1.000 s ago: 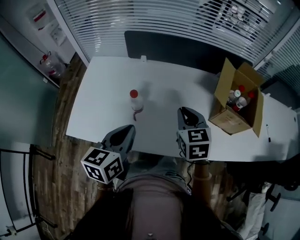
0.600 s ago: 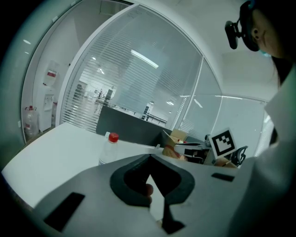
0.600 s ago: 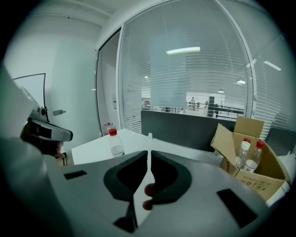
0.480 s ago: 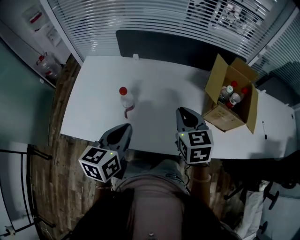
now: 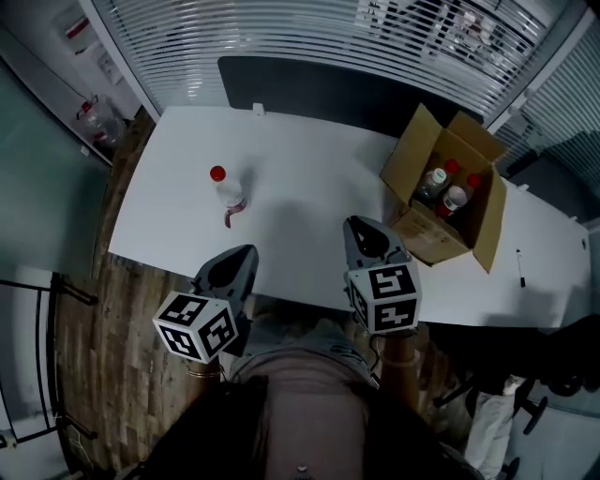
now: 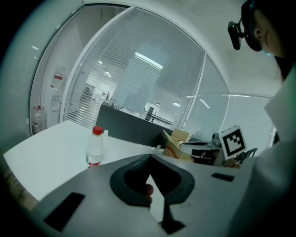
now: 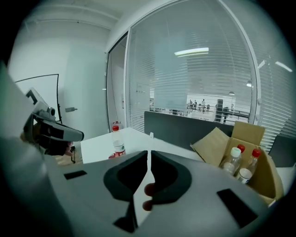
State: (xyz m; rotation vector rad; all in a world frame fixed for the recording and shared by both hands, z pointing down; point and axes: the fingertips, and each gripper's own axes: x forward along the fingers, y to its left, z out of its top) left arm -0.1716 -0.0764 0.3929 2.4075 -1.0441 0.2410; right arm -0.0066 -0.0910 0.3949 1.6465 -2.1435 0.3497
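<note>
Since earlier: seen from the head view, the bottle (image 5: 225, 190) and the cardboard box (image 5: 419, 234) both sit further toward the left of the frame than a second ago, while the two grippers hold nearly the same lower-middle spots. In the left gripper view the bottle has slid left and now shows its whole body with the red label. In the right gripper view the box looms larger at the right.
Left gripper: the left gripper (image 6: 150, 158) is clenched, jaws met at the tips with nothing between them. It hangs over the table's near edge at the lower left of the head view.
Right gripper: the right gripper (image 7: 148, 152) is likewise clenched and empty, over the near edge at lower centre, the box just beyond it to the upper right.
Bottle: upright with its red cap on, standing alone on the white table (image 5: 300, 178) at the upper left of the head view, well apart from both grippers.
Box: open at the right of the table, flaps spread, with capped bottles (image 5: 437, 180) standing inside.
Head view alone: a pen (image 5: 520, 268) lying at the table's far right, and the wooden floor (image 5: 84, 309) at the left.
Gripper views alone: the closed jaw tips and a fingertip behind each. The left one catches the right gripper's marker cube (image 6: 234, 141) at its right. The right one catches part of the left gripper at its left edge.
Behind: a dark partition (image 5: 309, 89) along the far edge, and blinds (image 5: 281, 28) above it.
</note>
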